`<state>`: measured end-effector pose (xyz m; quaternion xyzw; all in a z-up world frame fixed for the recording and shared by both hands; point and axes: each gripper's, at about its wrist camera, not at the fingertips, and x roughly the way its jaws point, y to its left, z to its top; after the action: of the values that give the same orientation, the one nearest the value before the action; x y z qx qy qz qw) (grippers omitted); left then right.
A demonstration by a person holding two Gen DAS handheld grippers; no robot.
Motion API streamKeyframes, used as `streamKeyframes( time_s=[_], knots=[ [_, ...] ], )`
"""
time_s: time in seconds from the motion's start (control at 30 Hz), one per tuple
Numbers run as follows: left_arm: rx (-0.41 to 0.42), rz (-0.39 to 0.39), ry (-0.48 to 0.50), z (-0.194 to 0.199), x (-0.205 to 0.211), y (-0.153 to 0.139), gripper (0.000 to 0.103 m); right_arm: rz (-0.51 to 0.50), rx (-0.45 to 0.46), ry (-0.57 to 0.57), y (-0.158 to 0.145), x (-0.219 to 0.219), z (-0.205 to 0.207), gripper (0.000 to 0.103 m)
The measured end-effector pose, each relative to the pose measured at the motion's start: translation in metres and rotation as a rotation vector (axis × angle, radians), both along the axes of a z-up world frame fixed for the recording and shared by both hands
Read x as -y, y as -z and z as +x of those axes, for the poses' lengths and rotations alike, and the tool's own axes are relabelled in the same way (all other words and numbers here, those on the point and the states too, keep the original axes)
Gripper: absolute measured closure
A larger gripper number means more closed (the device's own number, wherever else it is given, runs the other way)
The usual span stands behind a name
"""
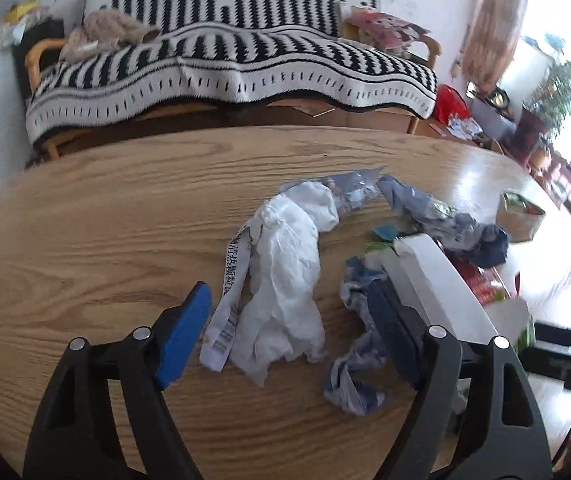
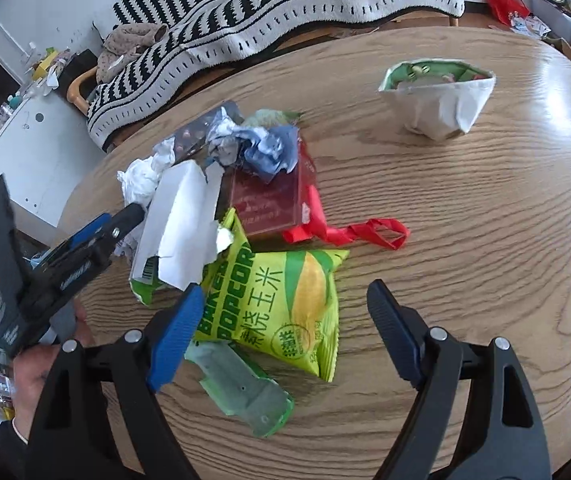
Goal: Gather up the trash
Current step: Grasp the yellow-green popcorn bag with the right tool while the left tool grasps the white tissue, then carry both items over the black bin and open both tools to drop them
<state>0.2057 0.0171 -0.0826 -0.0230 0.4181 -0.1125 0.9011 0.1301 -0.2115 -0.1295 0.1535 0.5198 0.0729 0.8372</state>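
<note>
A heap of trash lies on the round wooden table (image 1: 97,240). My left gripper (image 1: 289,292) is open just above a crumpled white tissue (image 1: 285,272), which sits between its fingers untouched, beside a printed label strip (image 1: 227,300). A crumpled blue-white wrapper (image 1: 353,364) lies by its right finger. My right gripper (image 2: 285,290) is open over a yellow-green popcorn bag (image 2: 285,304), its pads clear of the bag. Near its left finger is a clear green plastic shell (image 2: 241,392). A torn white box (image 2: 181,216), a red box (image 2: 269,200) and a red plastic strip (image 2: 357,232) lie beyond.
An open paper bag (image 2: 441,100) holding scraps stands apart at the far right of the table. A sofa with a black-and-white striped blanket (image 1: 225,60) runs behind the table. A person's hand (image 2: 41,360) holds the left gripper at the table's left edge. A white cabinet (image 2: 25,152) stands further left.
</note>
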Motion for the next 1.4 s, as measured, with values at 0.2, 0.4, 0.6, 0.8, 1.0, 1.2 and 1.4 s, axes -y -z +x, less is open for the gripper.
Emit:
streamKeyframes(
  time_s=[0.2,0.4,0.6,0.8,1.0,1.2,1.4],
  knots=[
    [-0.003,-0.001,0.000,0.007,0.005,0.007,0.034,0.011,-0.013,-0.029,0.006,-0.007,0.001,0.022],
    [-0.026,-0.025,-0.007,0.003,0.005,0.005,0.091,0.002,-0.020,-0.064,0.010,-0.016,-0.003,0.040],
    [0.000,-0.070,0.000,-0.015,-0.001,-0.020,0.093,-0.028,0.068,-0.062,-0.014,-0.018,-0.014,0.054],
    [0.038,-0.113,0.011,-0.035,-0.011,-0.044,0.093,-0.006,0.134,-0.063,-0.038,-0.014,-0.024,0.056],
    [0.060,-0.106,0.013,-0.057,-0.017,-0.059,0.093,-0.014,0.157,-0.056,-0.050,-0.005,-0.031,0.056],
    [0.054,-0.085,0.048,-0.078,0.005,-0.070,0.093,-0.029,0.192,-0.029,-0.063,0.010,-0.044,0.056],
    [0.041,-0.091,0.165,-0.115,0.072,-0.089,0.093,-0.008,0.258,0.069,-0.096,0.062,-0.084,0.056]
  ],
)
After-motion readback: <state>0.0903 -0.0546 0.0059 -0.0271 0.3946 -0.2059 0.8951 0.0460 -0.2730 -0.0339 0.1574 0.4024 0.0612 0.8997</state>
